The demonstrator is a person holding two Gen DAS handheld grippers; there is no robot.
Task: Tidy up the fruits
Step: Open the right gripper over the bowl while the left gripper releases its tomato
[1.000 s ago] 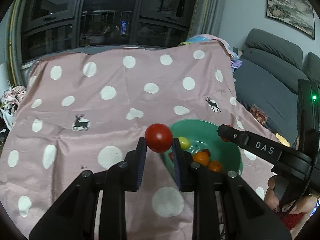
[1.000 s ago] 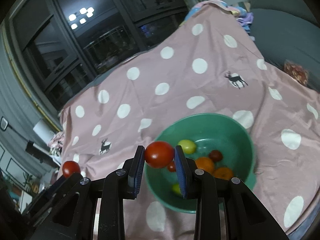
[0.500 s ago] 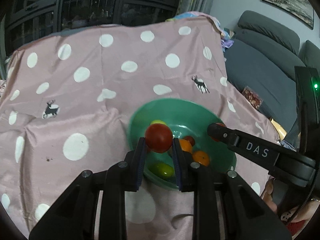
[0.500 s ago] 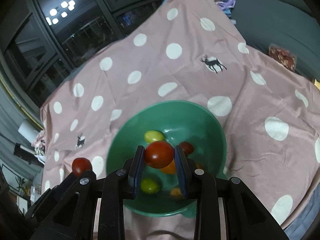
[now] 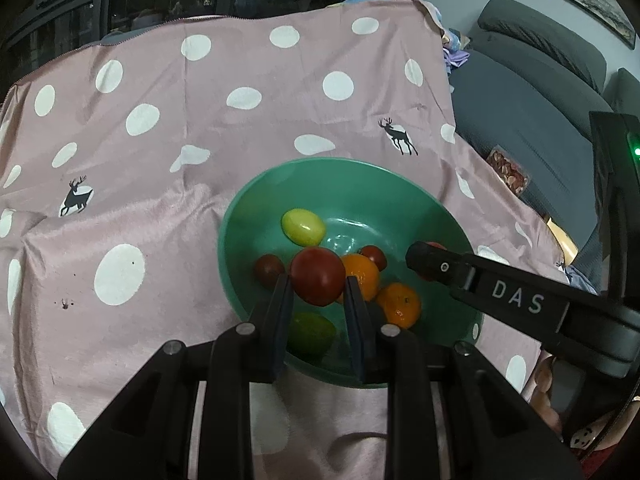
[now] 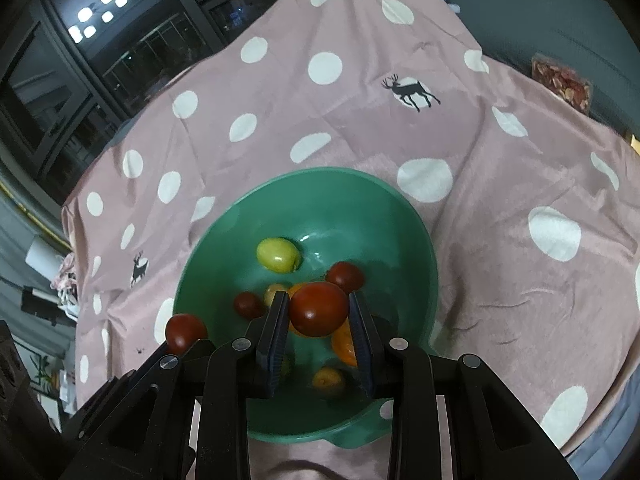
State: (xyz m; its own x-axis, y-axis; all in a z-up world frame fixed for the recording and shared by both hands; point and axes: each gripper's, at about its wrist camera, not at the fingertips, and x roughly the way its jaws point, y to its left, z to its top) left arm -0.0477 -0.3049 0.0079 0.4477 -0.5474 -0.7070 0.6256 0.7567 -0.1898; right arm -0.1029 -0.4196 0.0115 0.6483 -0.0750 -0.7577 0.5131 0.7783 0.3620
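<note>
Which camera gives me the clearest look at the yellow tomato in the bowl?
Left wrist view: the yellow tomato sits unobstructed, sharp, against the green bowl wall. Right wrist view shows it whole too, but farther and slightly softer.

The bowl (image 5: 240,224) sits on the tablecloth (image 5: 160,184), a sofa (image 5: 520,112) to its right. Several fruits lie in it, and each gripper holds a tomato (image 5: 318,276) above them.
</note>
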